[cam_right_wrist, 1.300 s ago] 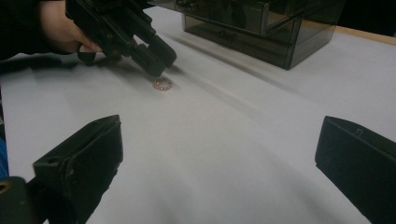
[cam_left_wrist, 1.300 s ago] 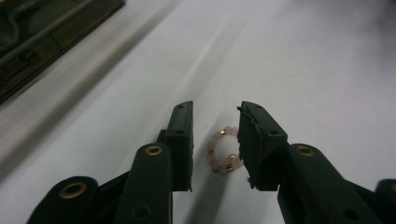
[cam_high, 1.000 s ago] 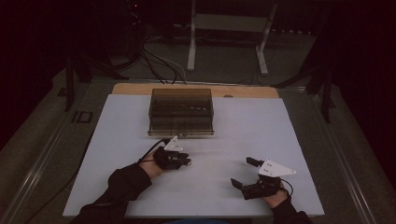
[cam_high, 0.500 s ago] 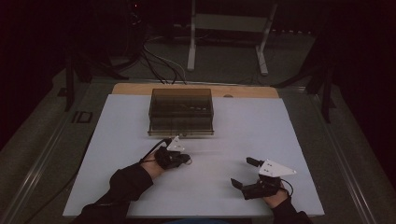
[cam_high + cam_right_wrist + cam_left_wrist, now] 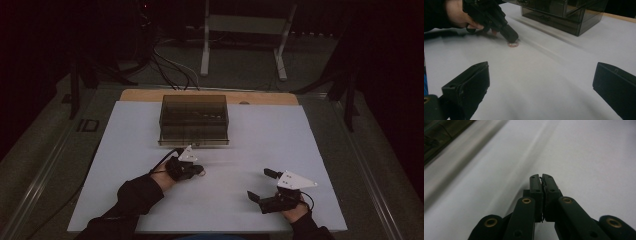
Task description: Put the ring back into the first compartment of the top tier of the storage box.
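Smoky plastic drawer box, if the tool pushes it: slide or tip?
Probably slides: the box looks low and wide, flat on the smooth white table. Likely light, since its thin see-through walls show little inside. The drawer front could shift first.

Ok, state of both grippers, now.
Left gripper: jaws shut over something thin; what it is cannot be told.
Right gripper: jaws wide open, nothing between them.

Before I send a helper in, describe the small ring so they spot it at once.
On the white table sheet, in front of the smoky box, find the left tool. The small pinkish ring lies flat at its tip, the one loose item on the sheet.
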Demonstrator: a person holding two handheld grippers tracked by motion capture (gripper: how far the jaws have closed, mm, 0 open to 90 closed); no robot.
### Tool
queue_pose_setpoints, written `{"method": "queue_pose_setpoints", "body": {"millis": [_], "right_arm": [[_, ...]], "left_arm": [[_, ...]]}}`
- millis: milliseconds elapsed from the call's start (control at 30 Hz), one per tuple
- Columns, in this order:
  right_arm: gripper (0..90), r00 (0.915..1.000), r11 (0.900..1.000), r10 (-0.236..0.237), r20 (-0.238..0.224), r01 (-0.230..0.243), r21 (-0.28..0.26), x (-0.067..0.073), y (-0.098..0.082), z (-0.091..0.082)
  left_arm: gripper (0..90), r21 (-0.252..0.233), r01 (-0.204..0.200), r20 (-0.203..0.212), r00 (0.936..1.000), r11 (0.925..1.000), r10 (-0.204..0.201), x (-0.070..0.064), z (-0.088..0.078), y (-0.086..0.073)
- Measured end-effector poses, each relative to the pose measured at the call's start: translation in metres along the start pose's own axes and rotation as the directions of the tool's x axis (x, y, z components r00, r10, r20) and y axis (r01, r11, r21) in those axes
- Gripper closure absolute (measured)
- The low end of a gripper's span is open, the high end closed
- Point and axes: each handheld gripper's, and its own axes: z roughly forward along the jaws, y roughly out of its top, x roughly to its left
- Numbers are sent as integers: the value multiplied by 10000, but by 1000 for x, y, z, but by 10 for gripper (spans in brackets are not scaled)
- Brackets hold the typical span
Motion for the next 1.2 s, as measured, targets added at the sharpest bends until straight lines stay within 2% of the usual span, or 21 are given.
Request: {"method": "queue_pose_setpoints", "body": {"millis": [133, 567, 1200], "right_arm": [[12, 10000, 10000, 27, -8, -27, -18, 0, 0, 0], [12, 10000, 10000, 18, 29, -18, -6, 0, 0, 0], [12, 10000, 10000, 17, 57, -17, 1, 0, 0, 0]], "left_arm": [[900, 82, -129, -23, 9999, 9999, 130, 0, -3, 2], [900, -97, -224, -83, 9997, 9997, 223, -5, -13, 8], [900, -157, -566, 111, 9983, 9983, 568, -14, -33, 19]]}}
